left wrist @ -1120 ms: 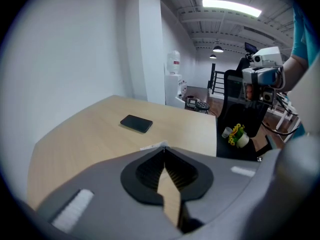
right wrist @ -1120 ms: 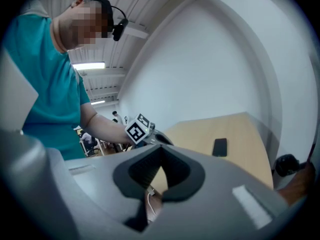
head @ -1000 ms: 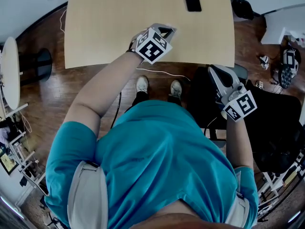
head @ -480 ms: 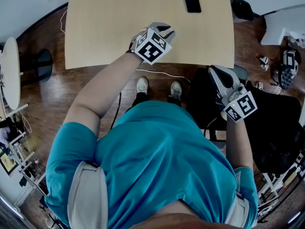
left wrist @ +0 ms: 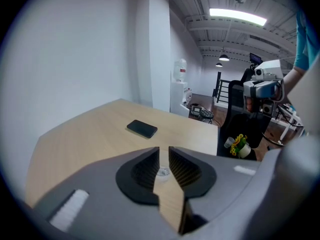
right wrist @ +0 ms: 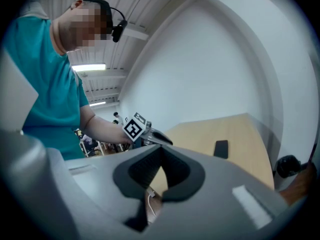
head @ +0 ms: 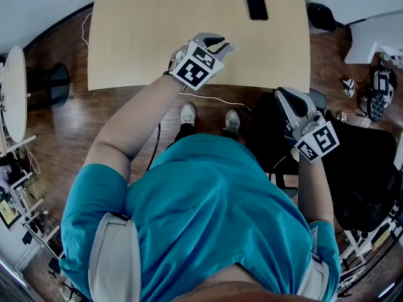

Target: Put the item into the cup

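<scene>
My left gripper (head: pixel 220 43) hovers over the near edge of the light wooden table (head: pixel 145 36). Its jaws stand a little apart with nothing between them (left wrist: pixel 164 150). My right gripper (head: pixel 284 93) is off the table to the right, above a black chair (head: pixel 368 168), with its tips together and empty (right wrist: pixel 161 148). In the left gripper view a small white cup (left wrist: pixel 229 142) and a white pot of yellow flowers (left wrist: pixel 242 147) sit on that chair. The right gripper view also catches the left gripper (right wrist: pixel 152 134) in the person's hand.
A black phone (head: pixel 255 4) lies flat at the table's far right, also seen as the phone (left wrist: pixel 142 129) and the phone (right wrist: pixel 220 147). A white cable (head: pixel 214 98) runs over the wooden floor under the table edge. A round white table (head: pixel 14 93) stands far left.
The left gripper has edged slightly farther over the table. The right gripper has stayed where it was.
</scene>
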Demonstrator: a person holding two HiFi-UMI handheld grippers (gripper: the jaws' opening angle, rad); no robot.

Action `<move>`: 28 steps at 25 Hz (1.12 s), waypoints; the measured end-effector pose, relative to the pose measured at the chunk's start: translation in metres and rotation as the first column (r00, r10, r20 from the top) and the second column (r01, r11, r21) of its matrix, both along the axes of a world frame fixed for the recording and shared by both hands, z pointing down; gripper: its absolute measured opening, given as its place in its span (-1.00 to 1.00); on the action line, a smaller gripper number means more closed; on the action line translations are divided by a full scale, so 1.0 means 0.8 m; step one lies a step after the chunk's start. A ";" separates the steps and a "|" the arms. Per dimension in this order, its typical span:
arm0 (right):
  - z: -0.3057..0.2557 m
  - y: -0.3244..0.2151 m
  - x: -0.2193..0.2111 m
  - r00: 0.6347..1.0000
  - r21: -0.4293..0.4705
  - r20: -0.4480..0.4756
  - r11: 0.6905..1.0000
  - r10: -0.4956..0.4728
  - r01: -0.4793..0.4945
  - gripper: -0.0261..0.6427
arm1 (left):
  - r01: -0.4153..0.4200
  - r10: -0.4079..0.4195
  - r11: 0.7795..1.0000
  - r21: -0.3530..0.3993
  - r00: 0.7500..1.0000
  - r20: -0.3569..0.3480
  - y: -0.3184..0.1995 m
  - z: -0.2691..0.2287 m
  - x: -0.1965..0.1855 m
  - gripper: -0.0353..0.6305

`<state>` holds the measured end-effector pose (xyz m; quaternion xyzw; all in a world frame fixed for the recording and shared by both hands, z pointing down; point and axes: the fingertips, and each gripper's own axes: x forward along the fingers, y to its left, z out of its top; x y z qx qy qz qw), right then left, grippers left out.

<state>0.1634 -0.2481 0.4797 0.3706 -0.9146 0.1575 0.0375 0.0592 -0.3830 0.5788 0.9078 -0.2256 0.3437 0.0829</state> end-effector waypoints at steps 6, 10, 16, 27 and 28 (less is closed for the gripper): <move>-0.008 0.000 -0.002 1.000 0.012 0.000 1.000 -0.004 0.004 -0.92 | 0.035 -0.033 0.999 0.029 0.998 -0.059 0.002 -0.026 -0.008 -0.88; -0.019 0.008 0.000 1.000 0.029 0.002 1.000 -0.007 0.007 -0.92 | 0.087 -0.080 0.995 0.047 0.988 -0.133 0.016 -0.057 -0.025 -0.88; -0.055 0.027 0.013 0.998 0.099 0.015 0.994 -0.054 0.052 -0.92 | 0.170 -0.146 0.983 0.072 0.954 -0.263 0.060 -0.119 -0.049 -0.88; -0.094 0.090 -0.017 0.984 0.143 0.029 0.975 -0.175 0.169 -0.92 | 0.327 -0.260 0.941 0.086 0.864 -0.432 0.181 -0.221 -0.130 -0.88; -0.099 0.097 -0.027 0.984 0.148 0.024 0.974 -0.178 0.173 -0.92 | 0.339 -0.267 0.937 0.089 0.854 -0.446 0.190 -0.229 -0.147 -0.88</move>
